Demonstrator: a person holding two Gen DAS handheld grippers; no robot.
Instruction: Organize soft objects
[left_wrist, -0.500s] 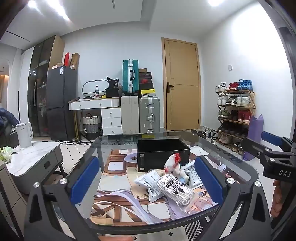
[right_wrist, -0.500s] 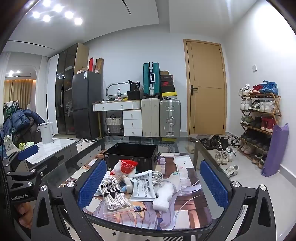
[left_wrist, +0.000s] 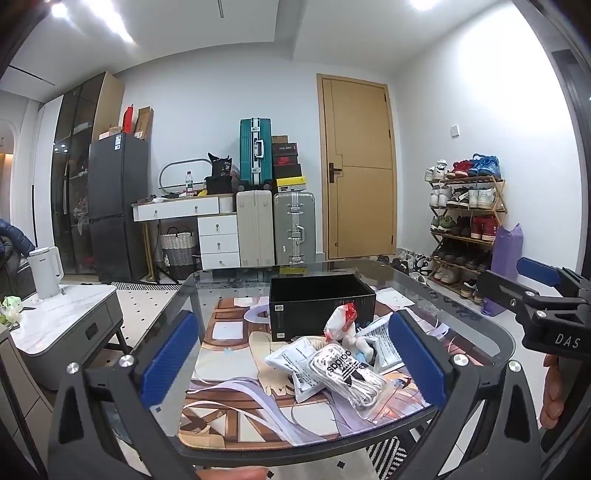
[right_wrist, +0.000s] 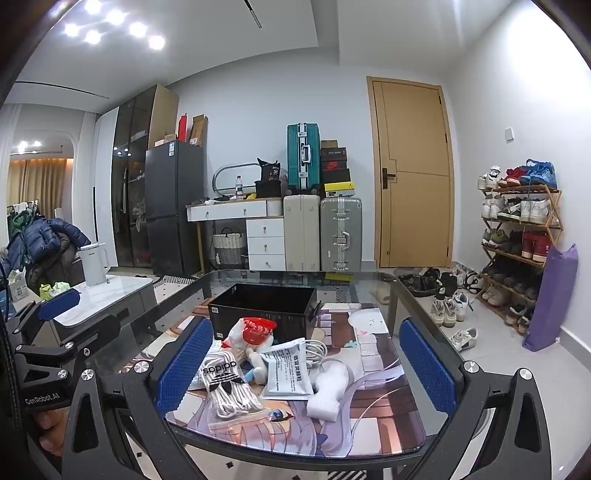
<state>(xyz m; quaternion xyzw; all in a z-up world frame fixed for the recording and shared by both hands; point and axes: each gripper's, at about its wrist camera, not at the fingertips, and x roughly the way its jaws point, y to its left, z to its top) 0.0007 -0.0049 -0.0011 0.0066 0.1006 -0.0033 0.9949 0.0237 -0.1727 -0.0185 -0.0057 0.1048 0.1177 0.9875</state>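
Both tools, left tool (left_wrist: 291, 363) and right tool (right_wrist: 303, 360), held apart and empty before the counter (right_wrist: 413, 295); the soft pile of bagged laces (right_wrist: 225, 387), packet (right_wrist: 288, 373), foam piece (right_wrist: 328, 387) and plush doll (right_wrist: 251, 332) lies just before the black box (right_wrist: 262, 301), apparently unfilled: sorting not begun.

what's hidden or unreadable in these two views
- Black box floor: both views, its near wall hides it.
- Plush toy: right wrist view, adidas bag and printed pouch cover its lower body.
- Pouch print: too small to read.
- Left gripper and right gripper: bases cut off by the bottom edge.
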